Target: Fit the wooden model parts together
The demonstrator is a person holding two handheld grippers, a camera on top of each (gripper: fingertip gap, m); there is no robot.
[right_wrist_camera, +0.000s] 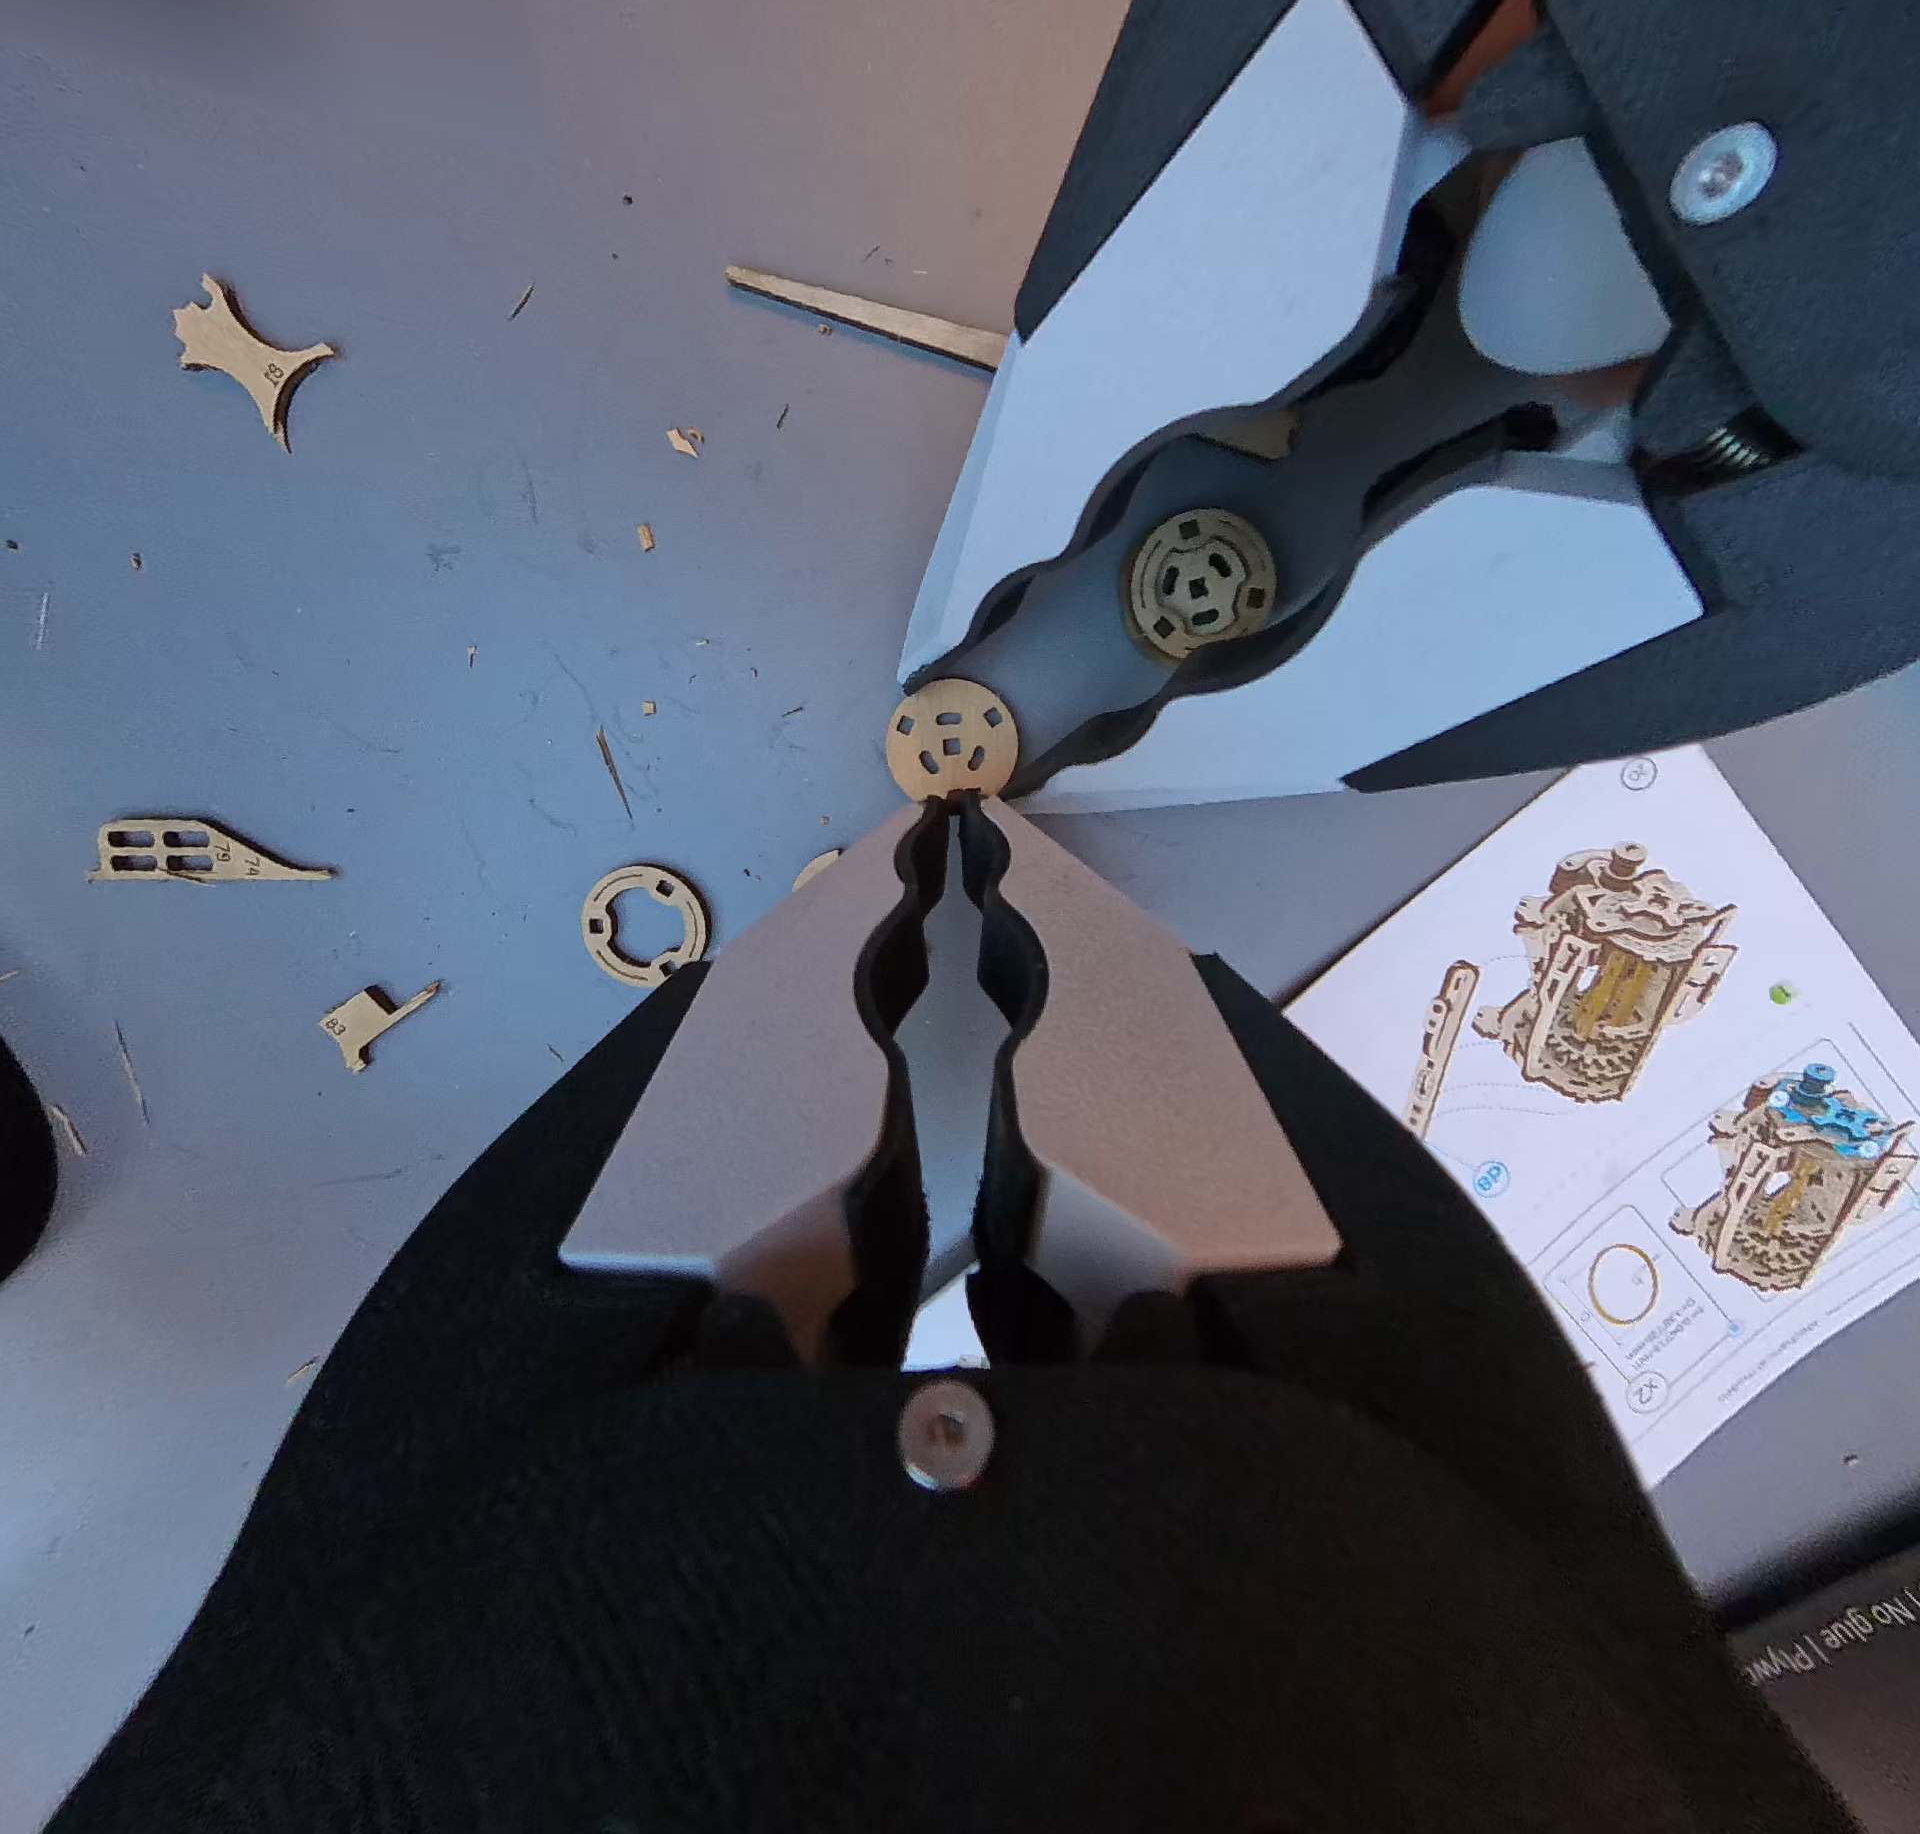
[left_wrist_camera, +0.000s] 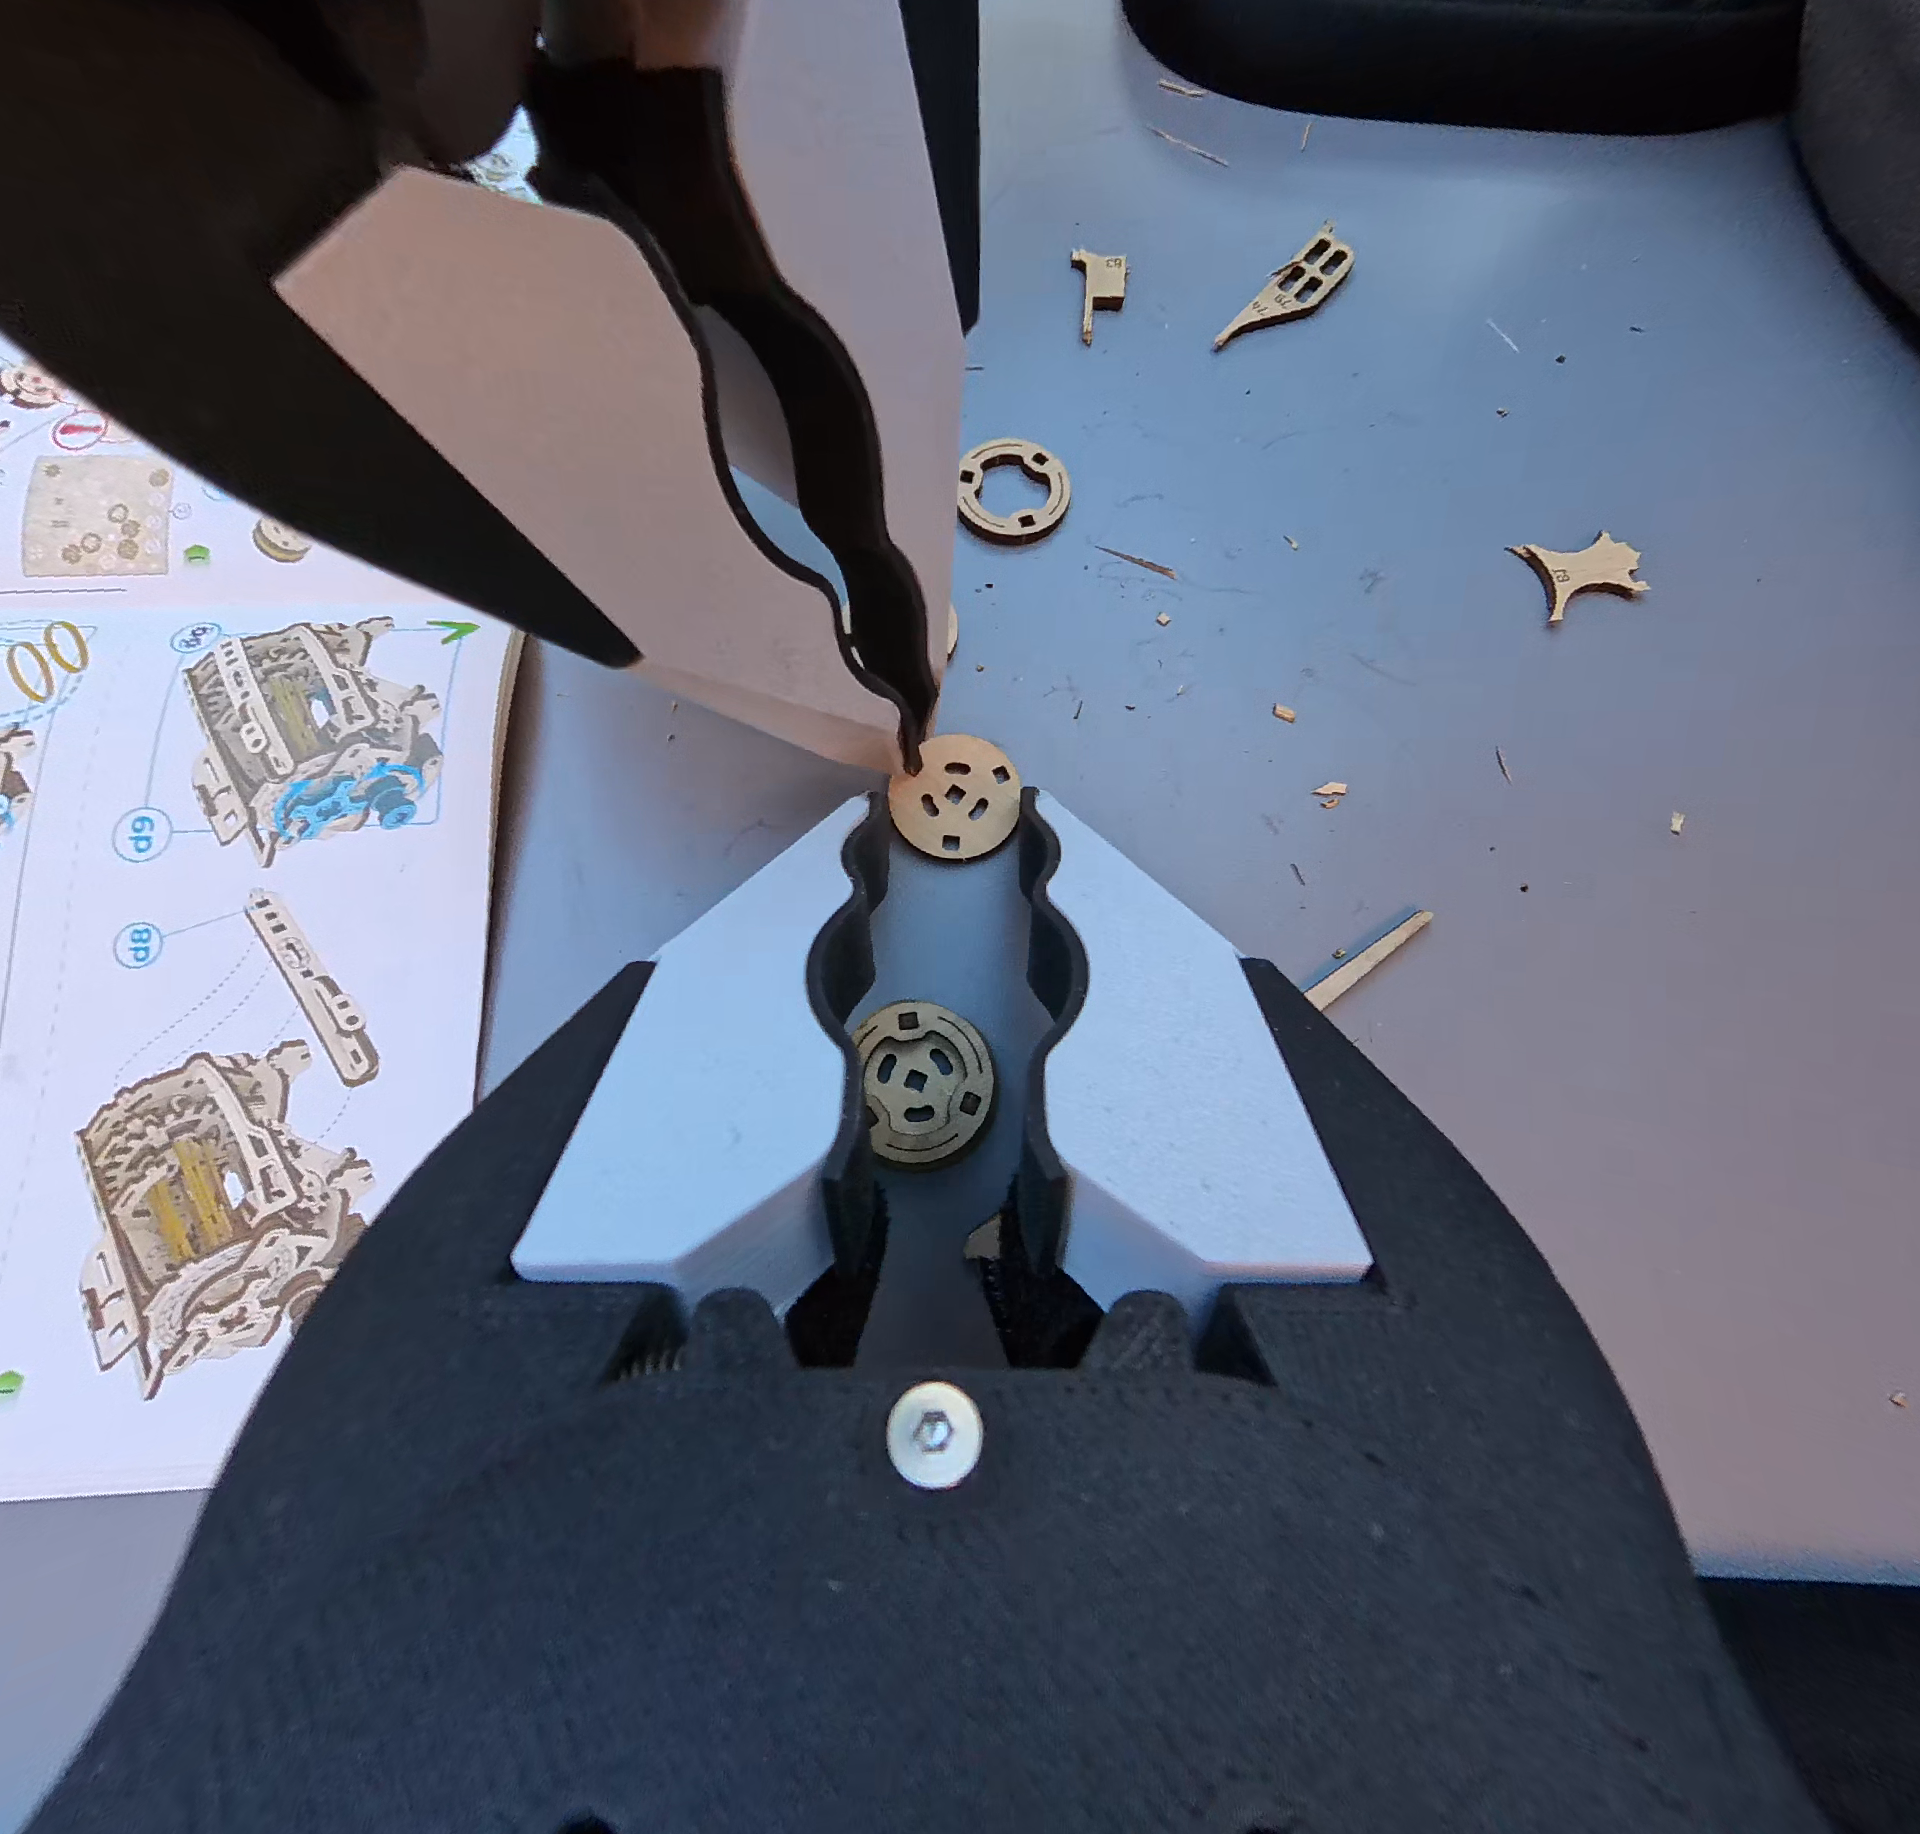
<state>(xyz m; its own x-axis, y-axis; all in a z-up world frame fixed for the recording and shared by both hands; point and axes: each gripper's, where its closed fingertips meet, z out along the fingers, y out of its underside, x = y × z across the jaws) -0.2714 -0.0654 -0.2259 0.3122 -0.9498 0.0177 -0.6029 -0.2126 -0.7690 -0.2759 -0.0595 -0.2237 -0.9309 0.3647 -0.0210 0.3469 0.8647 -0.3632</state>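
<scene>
A small round wooden disc (left_wrist_camera: 954,797) with several cut-outs sits between the fingertips of my left gripper (left_wrist_camera: 949,810), which is shut on its rim. My right gripper (right_wrist_camera: 953,805) is nearly shut, and its tips touch the rim of the disc (right_wrist_camera: 951,740) at a notch. I cannot tell whether they pinch anything. The right gripper comes in from the upper left in the left wrist view (left_wrist_camera: 914,761). A darker layered wooden disc (left_wrist_camera: 920,1088) lies on the table under the gap between the left fingers. It also shows in the right wrist view (right_wrist_camera: 1200,584).
Loose wooden parts lie on the grey table (left_wrist_camera: 1455,1265): a ring (left_wrist_camera: 1013,491), a star-like piece (left_wrist_camera: 1579,574), a windowed wedge (left_wrist_camera: 1294,283), a small flag-shaped piece (left_wrist_camera: 1099,288) and a thin stick (left_wrist_camera: 1366,953). An instruction sheet (left_wrist_camera: 249,849) lies at left. A black quilted object (left_wrist_camera: 1455,8) stands at the back. The grippers are tip to tip, or close to it. From either gripper's tips it is about 12 centimetres to the small flag-shaped piece (left_wrist_camera: 1099,288). It is also in sight in the right wrist view (right_wrist_camera: 372,1014).
</scene>
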